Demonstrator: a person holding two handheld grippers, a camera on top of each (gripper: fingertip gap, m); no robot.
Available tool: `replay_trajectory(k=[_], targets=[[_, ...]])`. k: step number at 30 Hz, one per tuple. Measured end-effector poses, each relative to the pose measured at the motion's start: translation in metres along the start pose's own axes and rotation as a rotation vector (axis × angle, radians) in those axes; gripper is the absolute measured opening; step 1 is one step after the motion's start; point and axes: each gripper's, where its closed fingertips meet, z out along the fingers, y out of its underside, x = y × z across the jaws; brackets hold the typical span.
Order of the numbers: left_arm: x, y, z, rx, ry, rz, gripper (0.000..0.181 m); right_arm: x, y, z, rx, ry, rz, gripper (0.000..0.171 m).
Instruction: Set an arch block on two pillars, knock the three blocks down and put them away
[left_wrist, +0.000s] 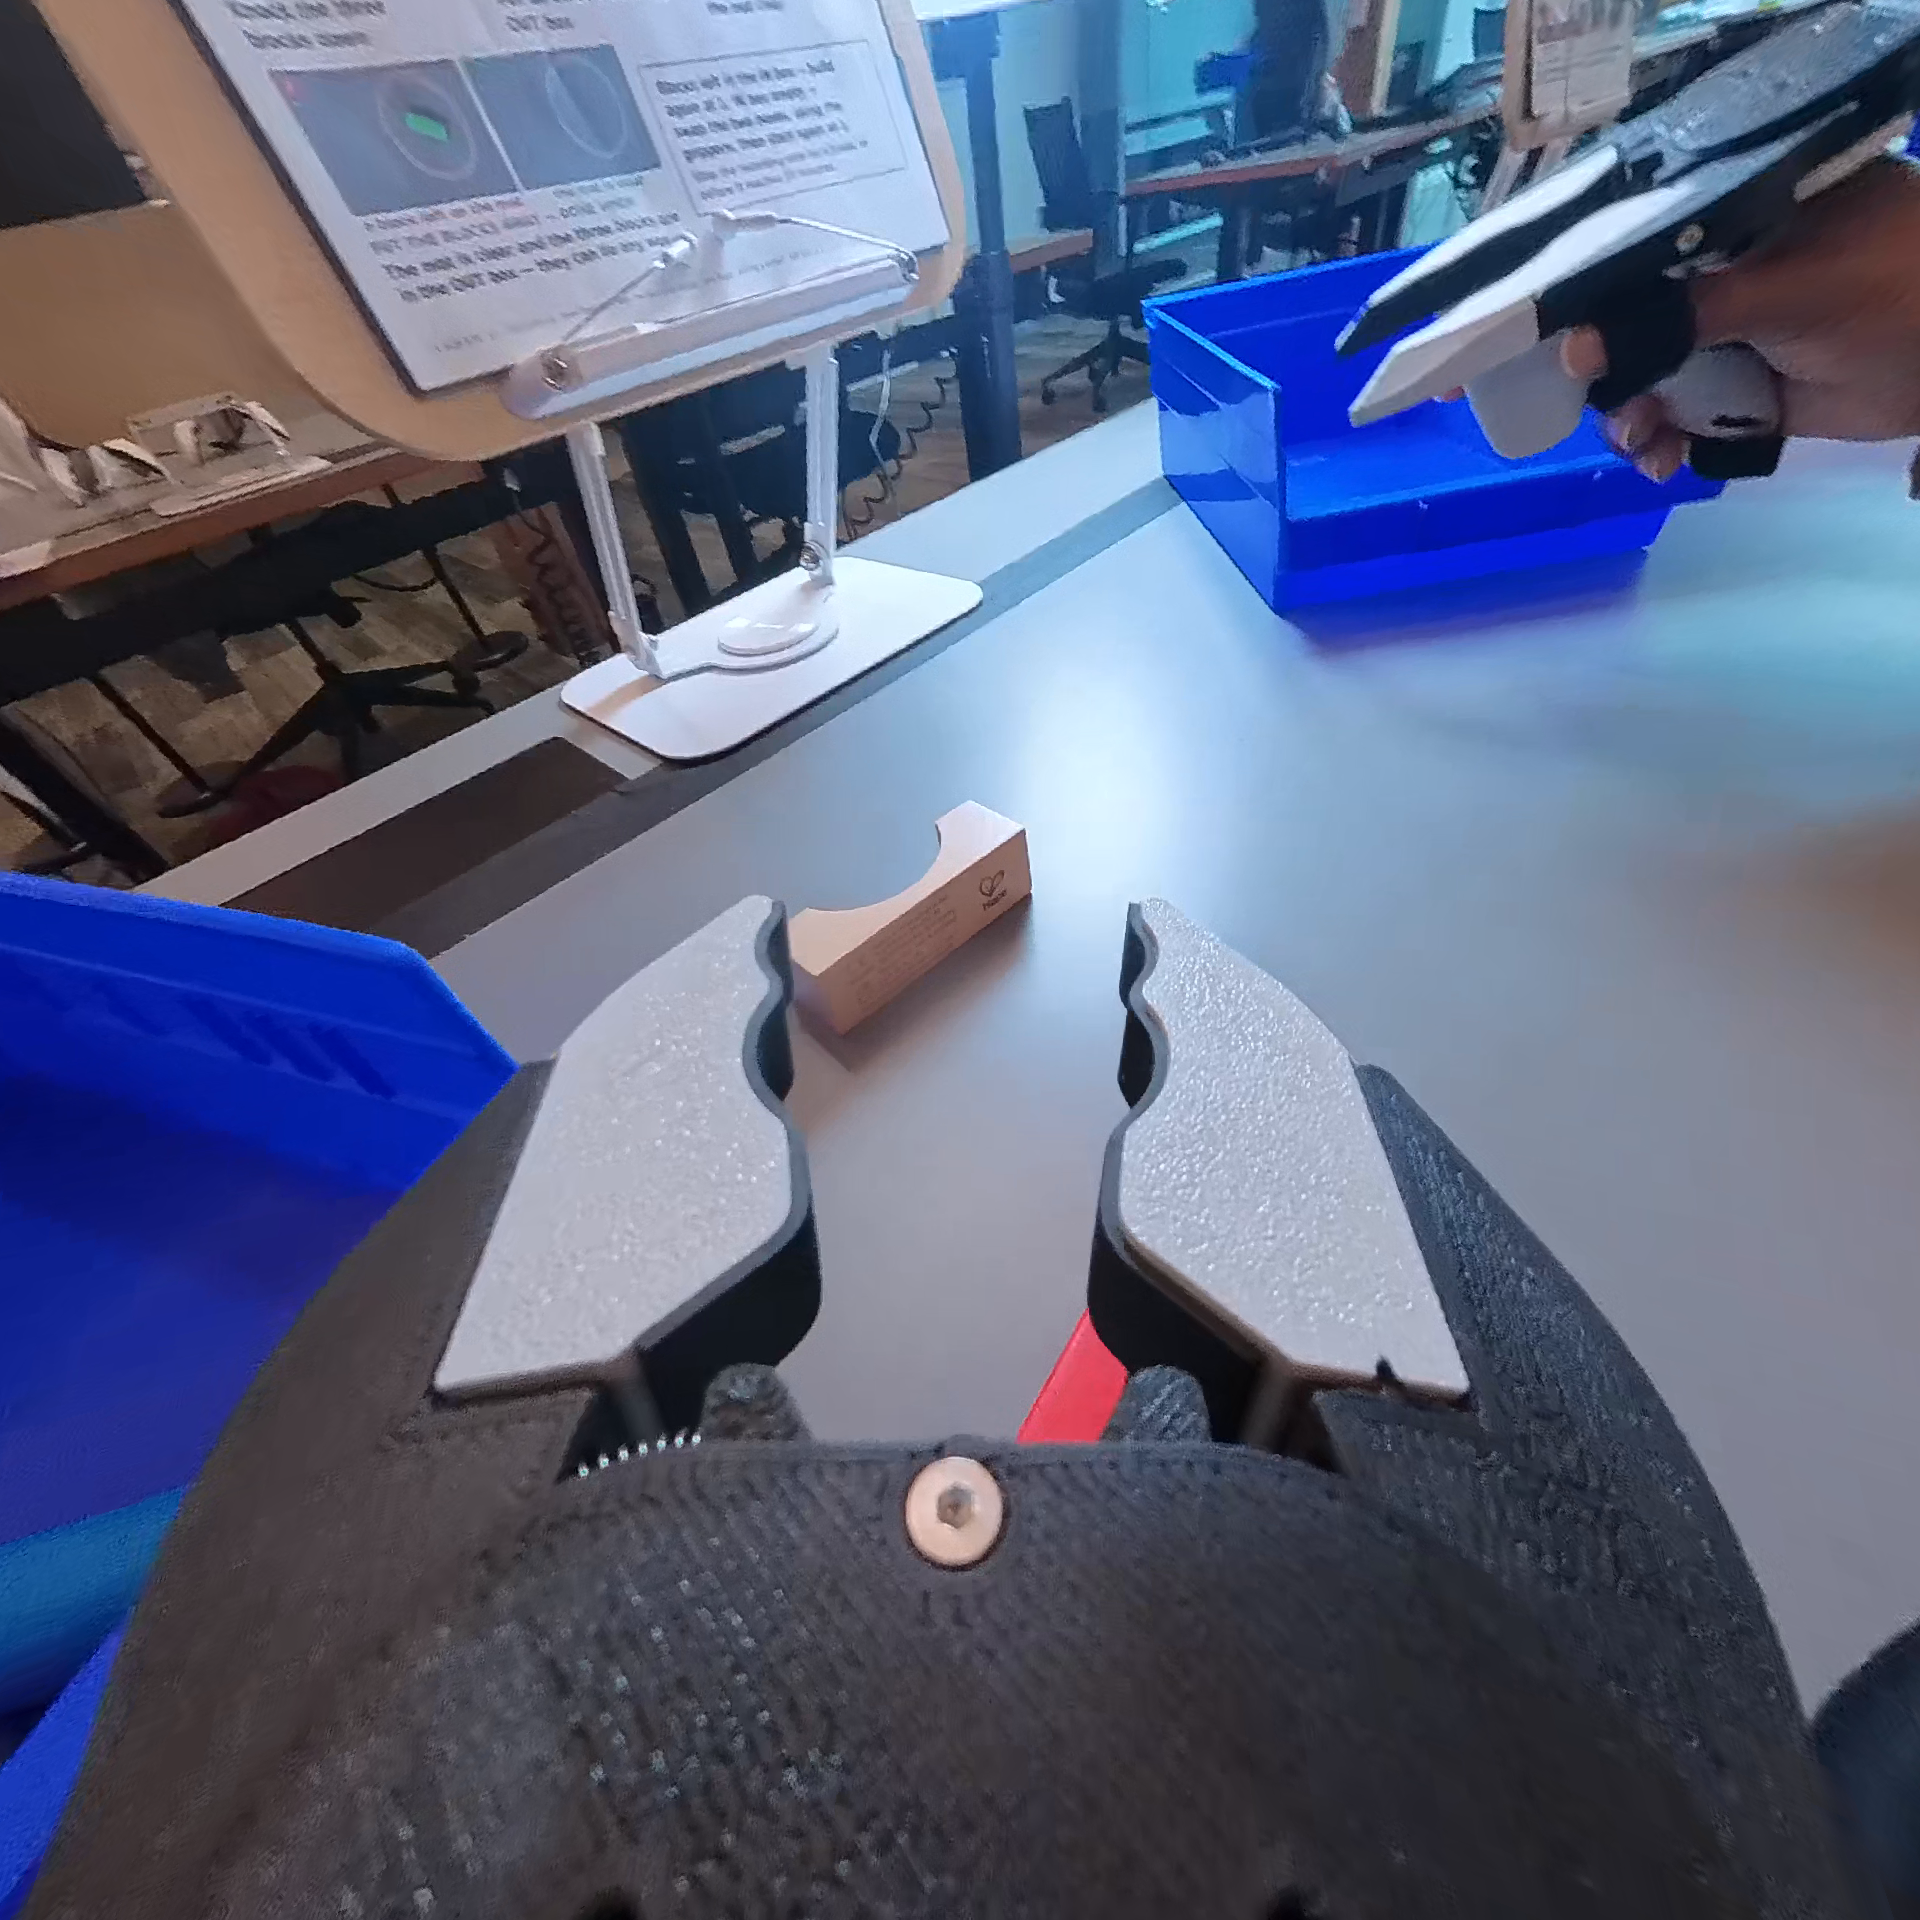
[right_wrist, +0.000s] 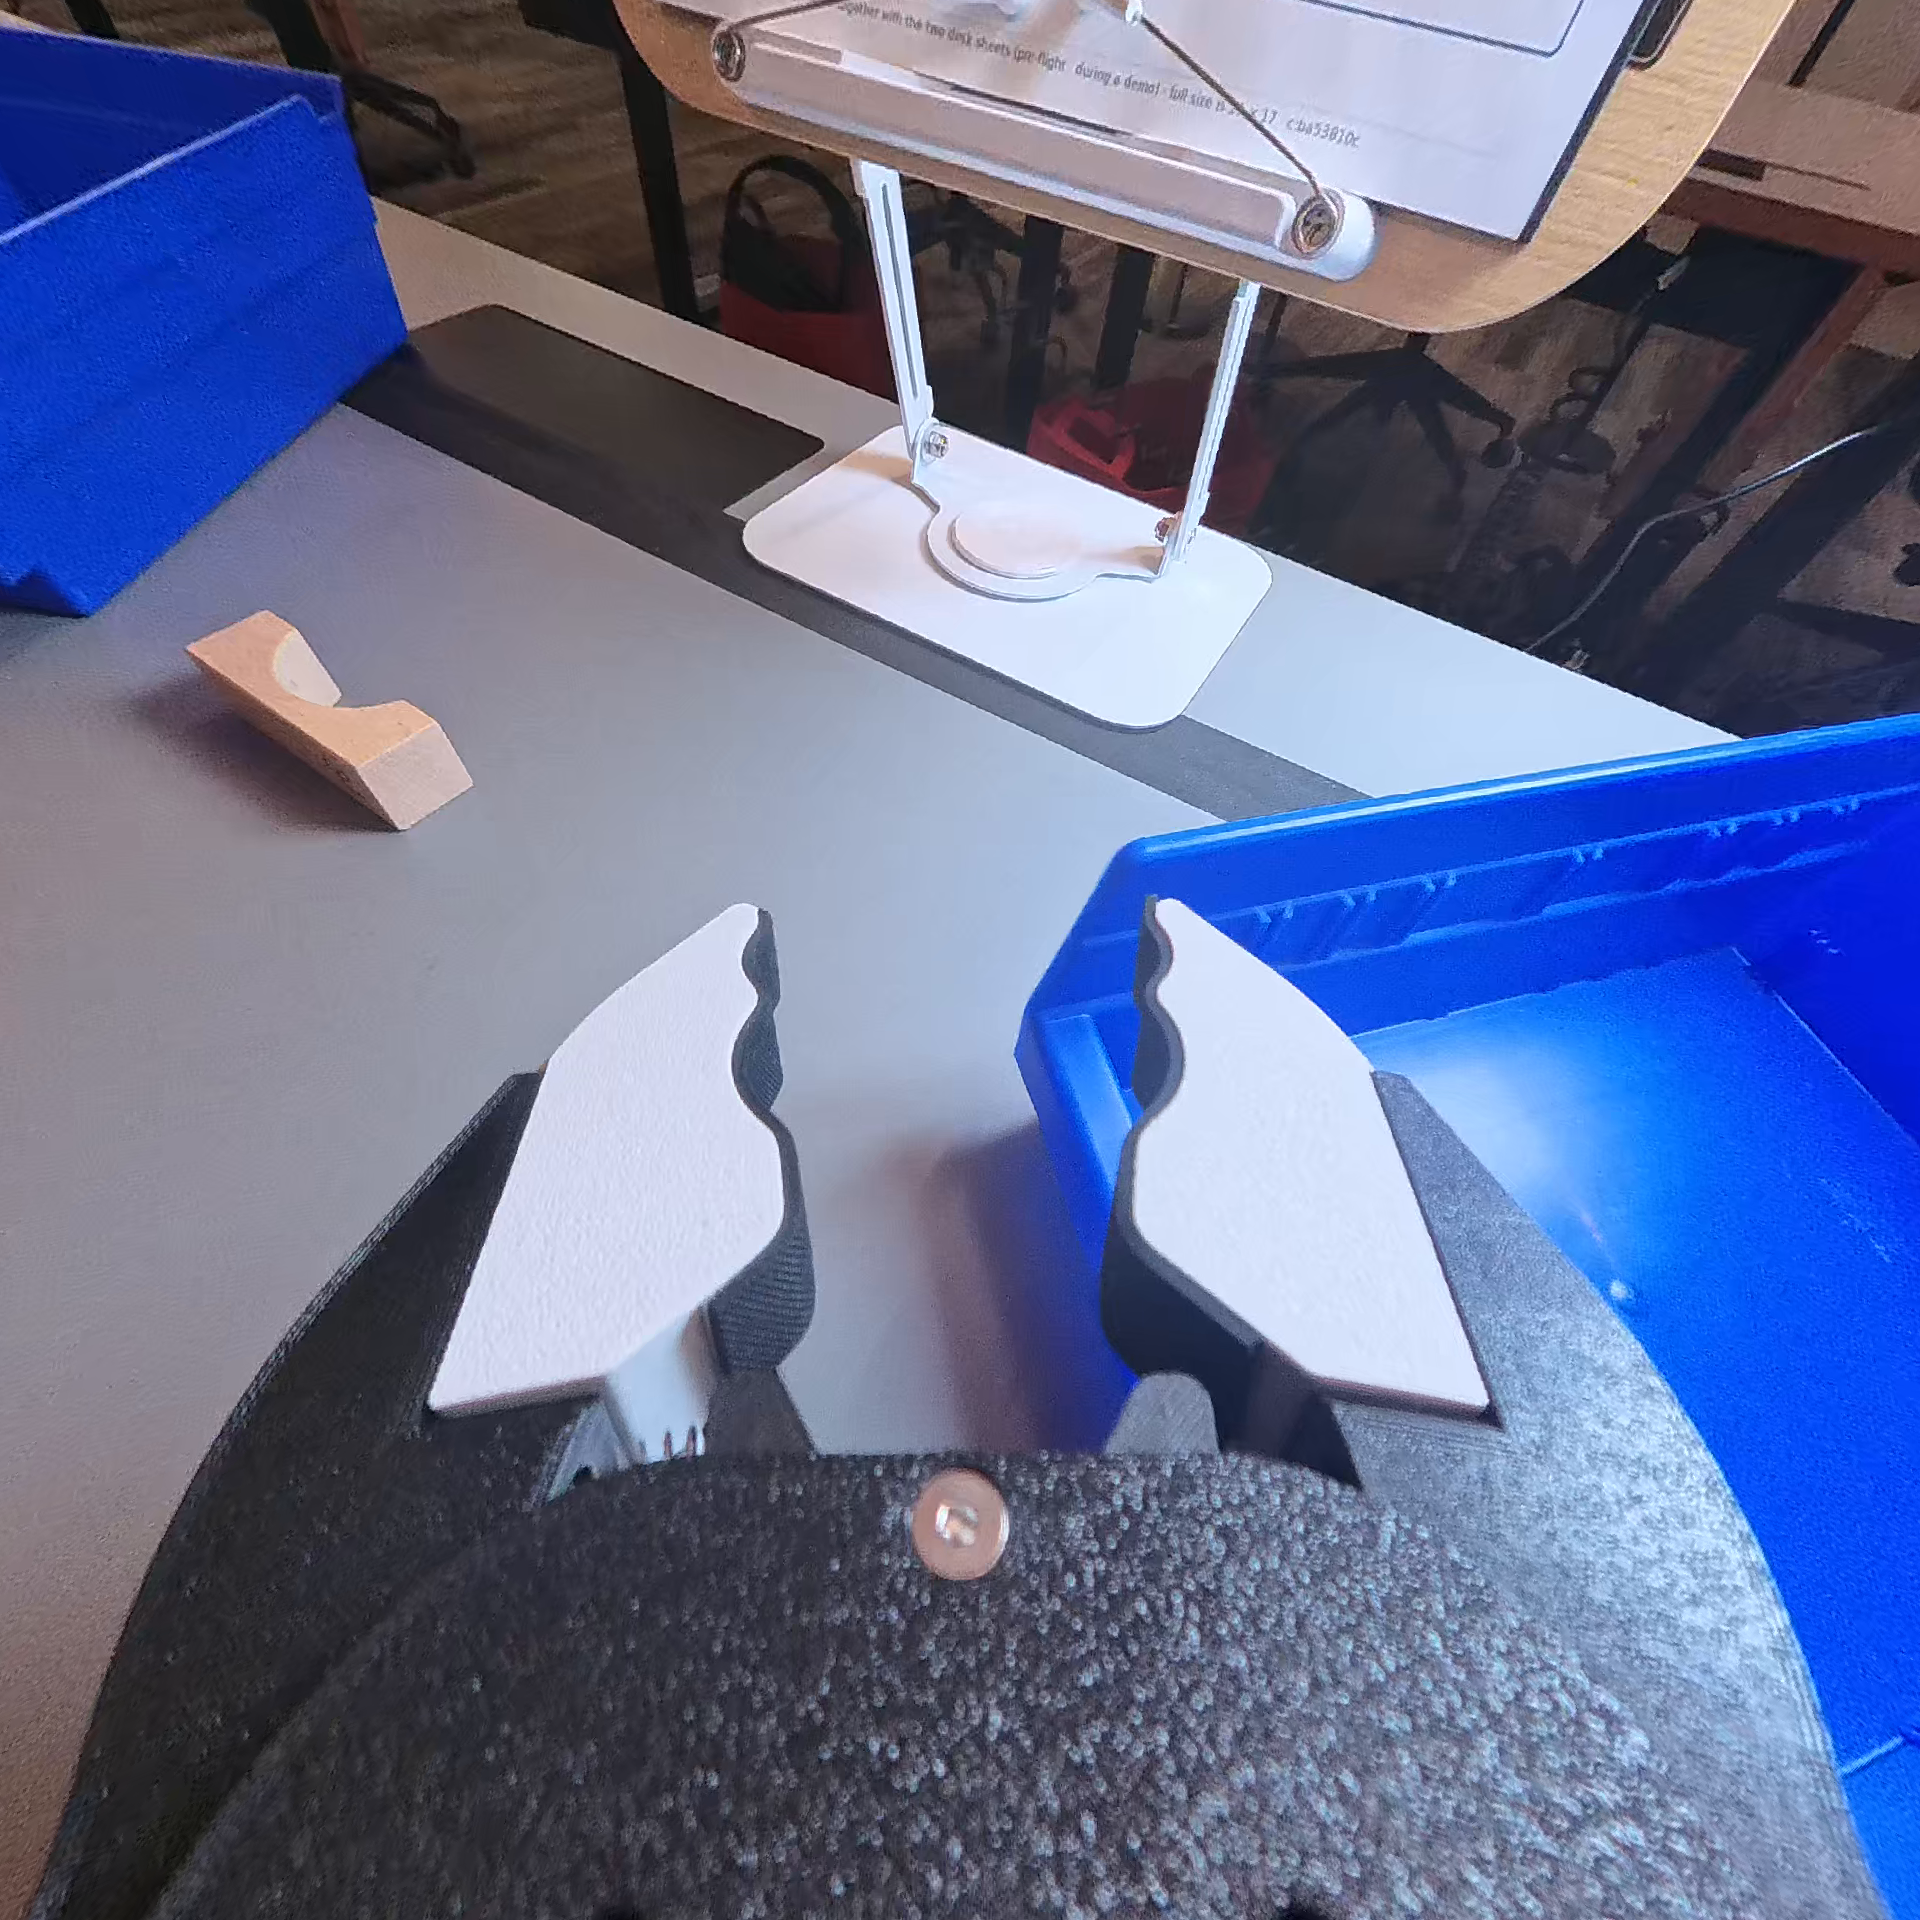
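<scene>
Nearest the lens, the left gripper (left_wrist: 951, 997) hangs low over the grey table (left_wrist: 1351, 935) with its fingers apart and empty, lined up, I judge, to close on the arch block (left_wrist: 914, 920) just ahead. That pale wooden block lies on its side, curved cutout showing, near a blue bin (left_wrist: 208, 1143). Farther right, the right gripper (right_wrist: 956, 997), also spread and empty, hovers at the rim of the other blue bin (right_wrist: 1558, 862), probably after a drop-off.
</scene>
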Motion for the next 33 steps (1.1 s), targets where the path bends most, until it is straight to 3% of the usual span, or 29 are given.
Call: replay_trajectory(k=[4, 10, 12, 13, 14, 16, 20, 24, 25, 28, 33], targets=[[0.015, 0.01, -0.001, -0.078, 0.123, 0.058, 0.063, -0.002, 0.003, 0.002, -0.006, -0.004, -0.005, 0.067], [0.032, 0.064, -0.025, -0.411, 0.353, 0.124, 0.074, -0.007, 0.001, -0.001, 0.002, -0.016, -0.015, 0.067], [0.029, 0.095, -0.036, -0.567, 0.373, 0.173, 0.062, -0.009, 0.0, -0.001, 0.007, -0.026, -0.014, 0.067], [0.032, 0.105, -0.04, -0.613, 0.404, 0.199, 0.041, -0.013, -0.001, -0.001, 0.012, -0.04, -0.013, 0.067], [0.039, 0.099, -0.042, -0.585, 0.456, 0.183, 0.016, -0.018, -0.002, -0.001, 0.018, -0.068, -0.015, 0.066], [0.043, 0.094, -0.041, -0.589, 0.442, 0.229, 0.016, -0.042, -0.006, -0.003, 0.038, -0.172, -0.035, 0.065], [0.081, 0.042, -0.028, -0.318, 0.524, 0.15, 0.017, -0.133, -0.009, -0.017, 0.074, -0.517, -0.13, 0.067], [0.123, 0.005, -0.026, -0.128, 0.62, 0.093, 0.016, -0.236, 0.009, -0.044, 0.027, -0.859, -0.229, 0.084], [0.13, 0.0, -0.025, -0.103, 0.632, 0.079, 0.016, -0.255, 0.016, -0.049, 0.015, -0.91, -0.268, 0.074], [0.145, -0.002, -0.022, -0.076, 0.653, 0.074, 0.016, -0.285, 0.021, -0.06, 0.053, -0.951, -0.357, 0.02], [0.147, -0.011, -0.022, -0.005, 0.676, 0.006, 0.018, -0.284, 0.013, -0.066, 0.089, -0.949, -0.369, 0.016]])
